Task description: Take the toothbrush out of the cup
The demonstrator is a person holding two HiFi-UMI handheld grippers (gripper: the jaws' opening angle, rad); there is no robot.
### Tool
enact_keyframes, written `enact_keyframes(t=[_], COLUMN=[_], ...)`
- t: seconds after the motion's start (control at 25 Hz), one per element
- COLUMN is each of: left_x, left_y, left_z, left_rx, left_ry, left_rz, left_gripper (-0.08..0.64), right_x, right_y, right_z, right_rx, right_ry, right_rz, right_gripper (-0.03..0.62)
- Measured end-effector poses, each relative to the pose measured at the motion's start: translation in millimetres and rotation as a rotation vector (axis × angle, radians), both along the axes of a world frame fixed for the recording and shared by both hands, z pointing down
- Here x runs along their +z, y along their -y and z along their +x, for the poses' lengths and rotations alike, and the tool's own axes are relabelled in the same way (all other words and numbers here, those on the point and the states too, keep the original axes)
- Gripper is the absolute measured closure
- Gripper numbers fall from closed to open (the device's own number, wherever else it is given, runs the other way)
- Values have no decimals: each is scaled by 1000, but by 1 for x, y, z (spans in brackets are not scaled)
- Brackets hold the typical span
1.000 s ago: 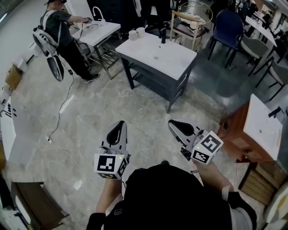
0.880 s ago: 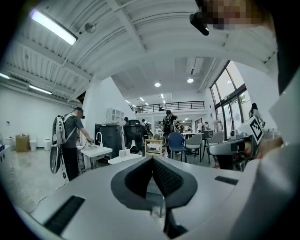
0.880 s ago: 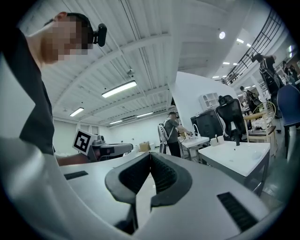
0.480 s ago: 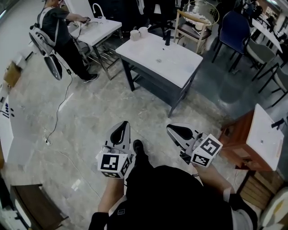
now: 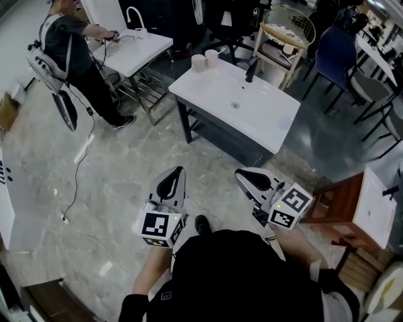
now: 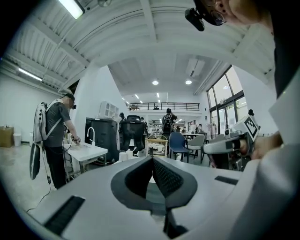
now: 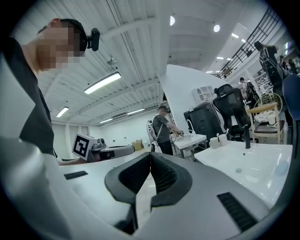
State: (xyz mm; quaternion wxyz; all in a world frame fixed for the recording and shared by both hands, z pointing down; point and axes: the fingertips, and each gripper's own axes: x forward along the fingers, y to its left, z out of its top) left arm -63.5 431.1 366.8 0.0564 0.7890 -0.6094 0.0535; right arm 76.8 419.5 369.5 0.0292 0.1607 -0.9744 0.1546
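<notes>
Left claw (image 6: 151, 161) is pressed fully together, its ribbed pads meeting with nothing between them. Right claw (image 7: 150, 157) is the same, closed tight and empty. Both are held about level in front of the person's dark top, side by side and apart from each other, above a grey marbled floor (image 5: 119, 170). A dark shoe (image 5: 202, 224) shows on the floor between them.

Ahead, well apart from both claws, stands a white table (image 5: 264, 122) on a dark frame, with a drain hole (image 5: 235, 105) in its top and a black tap (image 5: 250, 70) at its far edge. Two white cups (image 5: 199, 61) stand close together at the table's far left corner, apart from the tap. The toothbrush cannot be made out at this range, and I cannot tell whether it stands in either cup.

Beyond the table are a wooden chair (image 5: 283, 44) and a blue chair (image 5: 337, 47). To the right is a brown wooden cabinet (image 5: 340, 210) with a white top. Farthest left, another person (image 5: 63, 56) with a pack on the back stands with hands at a second white table (image 5: 135, 47) that carries a curved white tap (image 5: 133, 16).
</notes>
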Motion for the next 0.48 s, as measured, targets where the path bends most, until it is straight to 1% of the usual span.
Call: enact_keyframes(t=[0.12, 0.2, 0.36, 0.48], left_x=[2, 4, 10, 17], left_y=[31, 48, 78, 104], left_z=[-33, -48, -64, -74], left_rx=[13, 18, 38, 42], left_ry=[4, -17, -35, -50], left_rz=[-8, -12, -12, -20], left_gripper=[549, 549, 549, 549], right_x=[-6, -7, -5, 1], right_y=[31, 47, 79, 112], right_z=[-39, -58, -85, -97], right_rx=[8, 7, -4, 7], right_ry=[25, 34, 26, -3], right_rz=[-3, -16, -21, 11], right_gripper=[563, 563, 565, 565])
